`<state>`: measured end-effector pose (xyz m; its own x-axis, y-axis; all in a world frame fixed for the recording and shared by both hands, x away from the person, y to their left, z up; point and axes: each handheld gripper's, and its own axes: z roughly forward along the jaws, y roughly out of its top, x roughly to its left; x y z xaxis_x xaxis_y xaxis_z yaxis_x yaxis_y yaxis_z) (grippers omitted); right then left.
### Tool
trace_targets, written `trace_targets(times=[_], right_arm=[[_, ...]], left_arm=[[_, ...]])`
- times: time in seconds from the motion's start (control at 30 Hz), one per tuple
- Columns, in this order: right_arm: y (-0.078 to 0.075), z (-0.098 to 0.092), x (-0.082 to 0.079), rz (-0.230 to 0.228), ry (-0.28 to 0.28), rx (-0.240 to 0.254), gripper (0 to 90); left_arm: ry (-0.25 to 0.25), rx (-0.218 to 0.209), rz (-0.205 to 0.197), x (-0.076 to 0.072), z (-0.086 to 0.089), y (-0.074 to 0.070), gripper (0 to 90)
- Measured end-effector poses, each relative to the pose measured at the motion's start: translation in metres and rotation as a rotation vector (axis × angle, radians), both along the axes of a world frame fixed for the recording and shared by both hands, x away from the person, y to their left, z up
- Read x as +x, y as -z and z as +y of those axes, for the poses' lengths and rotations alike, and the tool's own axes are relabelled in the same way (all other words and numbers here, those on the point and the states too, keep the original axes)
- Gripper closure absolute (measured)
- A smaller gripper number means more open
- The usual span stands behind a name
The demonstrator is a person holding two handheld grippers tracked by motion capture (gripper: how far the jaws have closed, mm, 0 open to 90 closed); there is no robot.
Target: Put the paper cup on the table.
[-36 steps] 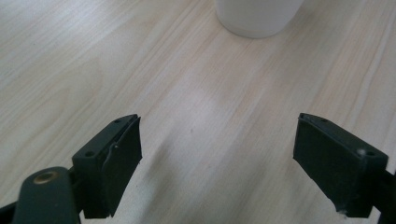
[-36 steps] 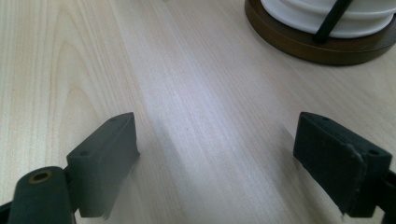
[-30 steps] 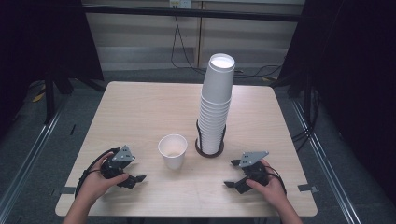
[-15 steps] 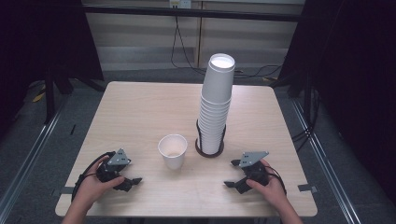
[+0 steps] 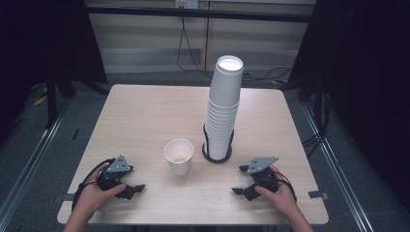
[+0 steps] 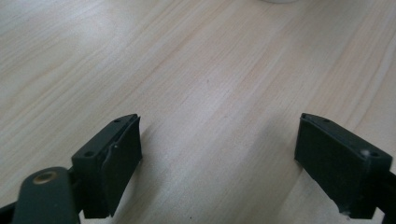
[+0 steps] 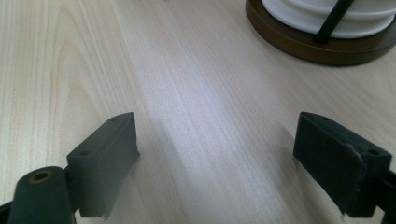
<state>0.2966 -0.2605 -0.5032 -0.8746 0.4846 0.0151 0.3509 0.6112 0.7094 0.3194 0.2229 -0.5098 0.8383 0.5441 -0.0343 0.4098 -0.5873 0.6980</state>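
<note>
**Both tongs rest wide on the counter, cups between them**

On the pale wood-grain square counter (image 5: 145,116), the person's left hand (image 5: 89,198) comes in from the bottom edge and holds the left black two-jaw tongs (image 5: 136,188) near the front left corner. A grey three-cornered plate sits on top of them, and a black cable loops beside the hand. In the left gripper view these tongs (image 6: 217,158) stand wide apart with bare wood between the jaws and nothing gripped; the bottom rim of a white object just shows at the top edge, too little to tell more.

Further right, near the middle of the counter, a single white paper cup (image 5: 178,156) stands upright with its mouth open upward, apart from both tongs. Just beside it to the right stands a tall stack of white paper cups (image 5: 223,108), nested and set in a round dark-brown base with thin black upright rods (image 5: 216,157). In the right gripper view that base (image 7: 299,39) shows at the top right, ahead of the jaws and not touching them.

At the front right, the person's right hand (image 5: 283,195) holds the right black two-jaw tongs (image 5: 239,190), also topped by a grey plate. The right gripper view shows these tongs (image 7: 215,158) wide apart, nothing between them.
</note>
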Motion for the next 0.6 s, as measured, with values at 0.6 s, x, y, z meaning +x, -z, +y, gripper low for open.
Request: trace_targets(times=[0.6], right_arm=[[0.0000,0.0000,0.0000,-0.002,0.000,-0.001,13.3]], left_arm=[[-0.012,-0.052,-0.034,-0.0032,0.0029,0.0057,12.1]])
